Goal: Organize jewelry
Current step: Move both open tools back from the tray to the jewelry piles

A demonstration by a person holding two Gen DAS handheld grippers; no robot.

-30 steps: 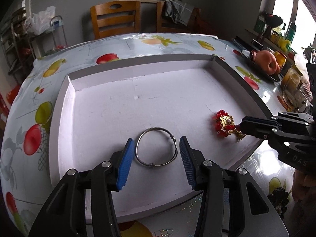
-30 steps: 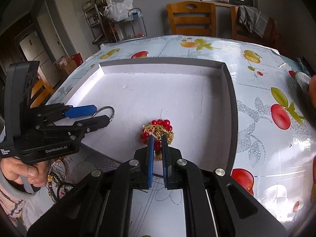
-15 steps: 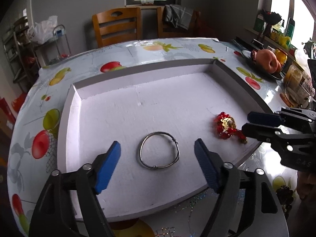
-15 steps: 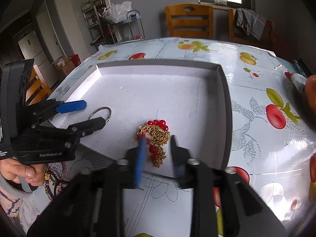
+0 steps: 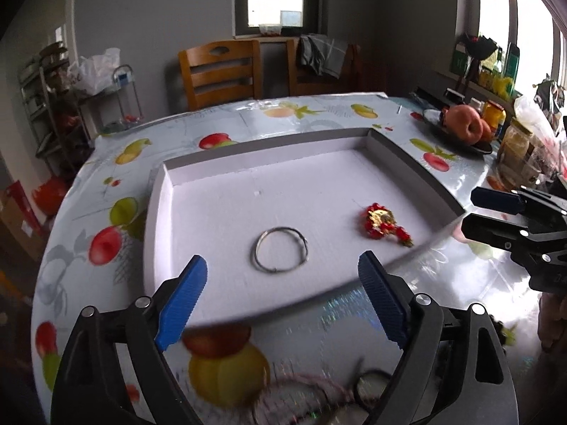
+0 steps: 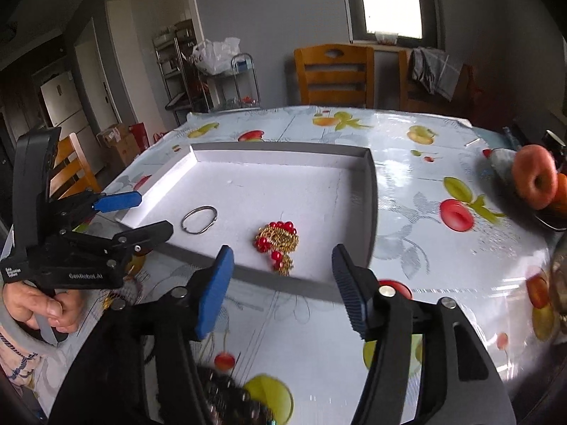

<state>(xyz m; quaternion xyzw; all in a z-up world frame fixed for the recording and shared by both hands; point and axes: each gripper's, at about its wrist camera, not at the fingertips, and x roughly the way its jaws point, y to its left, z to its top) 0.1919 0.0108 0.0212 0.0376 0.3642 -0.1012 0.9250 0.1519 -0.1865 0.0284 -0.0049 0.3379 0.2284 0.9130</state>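
Left wrist view shows the left gripper (image 5: 280,290) with fingers wide apart over the near edge of the tray (image 5: 157,212), holding nothing. The bangle (image 5: 280,249) lies flat on the tray floor ahead of it, and the red brooch (image 5: 384,225) sits apart to its right, near the tray's right wall. The right gripper (image 6: 283,283) is likewise spread and empty, hanging over the counter (image 6: 443,177) short of the tray; the brooch (image 6: 278,241) lies just inside the near rim. Laying the two pieces apart on the white floor probably keeps them from tangling. A second ago the left fingers bracketed the bangle closely and the right fingers were pinched on the brooch; both have since let go, spread and drawn back. More jewelry, blurred, lies under both grippers at the frame bottoms.
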